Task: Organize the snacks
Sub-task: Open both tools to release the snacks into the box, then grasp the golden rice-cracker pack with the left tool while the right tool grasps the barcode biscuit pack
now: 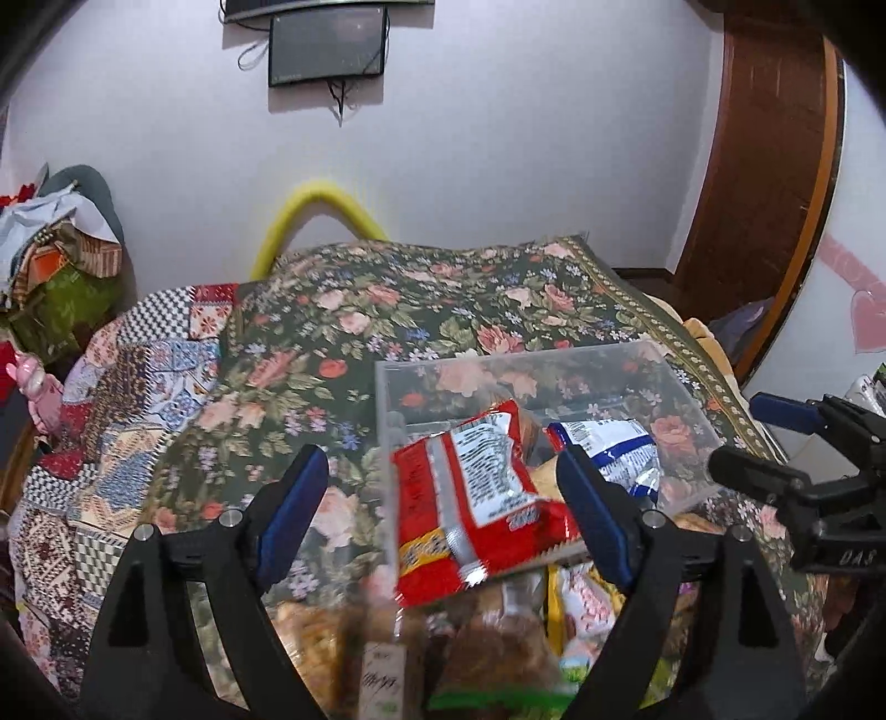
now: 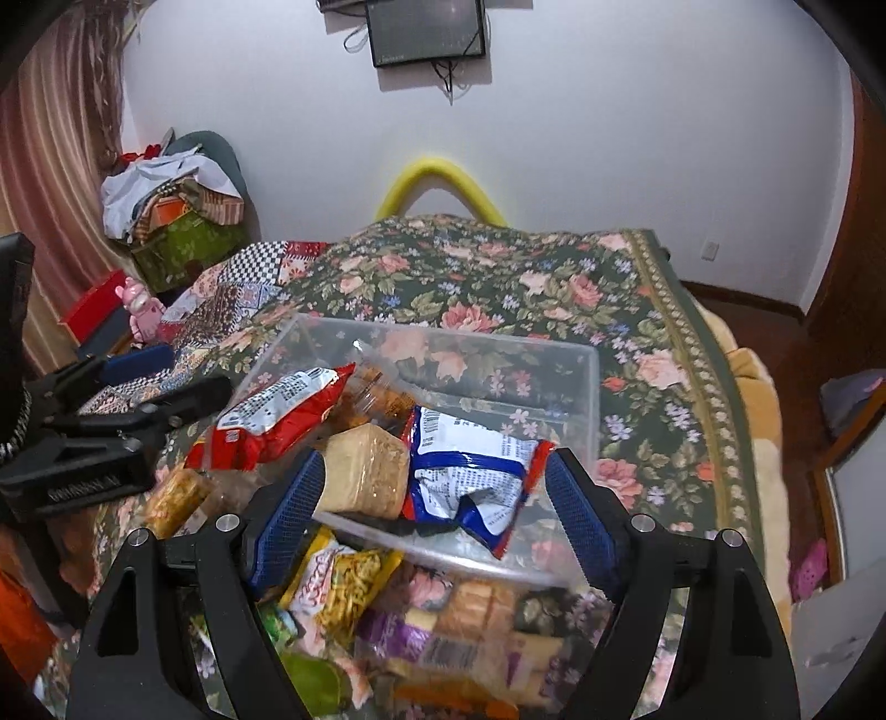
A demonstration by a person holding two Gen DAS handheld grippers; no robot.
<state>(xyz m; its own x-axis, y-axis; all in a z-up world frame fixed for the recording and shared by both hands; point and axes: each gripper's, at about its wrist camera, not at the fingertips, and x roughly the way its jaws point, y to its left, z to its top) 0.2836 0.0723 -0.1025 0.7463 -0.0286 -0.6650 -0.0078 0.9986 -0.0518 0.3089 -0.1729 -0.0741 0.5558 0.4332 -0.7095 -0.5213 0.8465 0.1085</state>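
Nearest to me lay the loose snacks (image 2: 387,626), a jumble of packets on the bedspread just in front of the clear plastic bin (image 2: 587,387), presumably heaped there so each could be lifted in turn. The left gripper (image 1: 437,515) hung over them with its blue pads spread wide, clenching nothing; the red packet (image 1: 476,498) sat between the fingers in that camera's view, draped over the bin's near wall, half in and half out (I could not tell whether a pad touched it). The right gripper (image 2: 437,520) was likewise released, fingers apart, hovering at the bin's near edge above the blue-and-white packet (image 2: 470,476), which lay crumpled inside beside a pale block of crackers (image 2: 365,471).

The bin stood square on the floral bedspread (image 2: 554,277), its open top facing up, which I judged made it the natural place to gather everything. A few packets were in; most were not, so the job looked early. Beyond, a patchwork quilt (image 1: 111,415) covered the left side of the bed, a yellow foam loop (image 2: 443,177) rose against the white wall, and a dark screen (image 2: 426,33) hung above.
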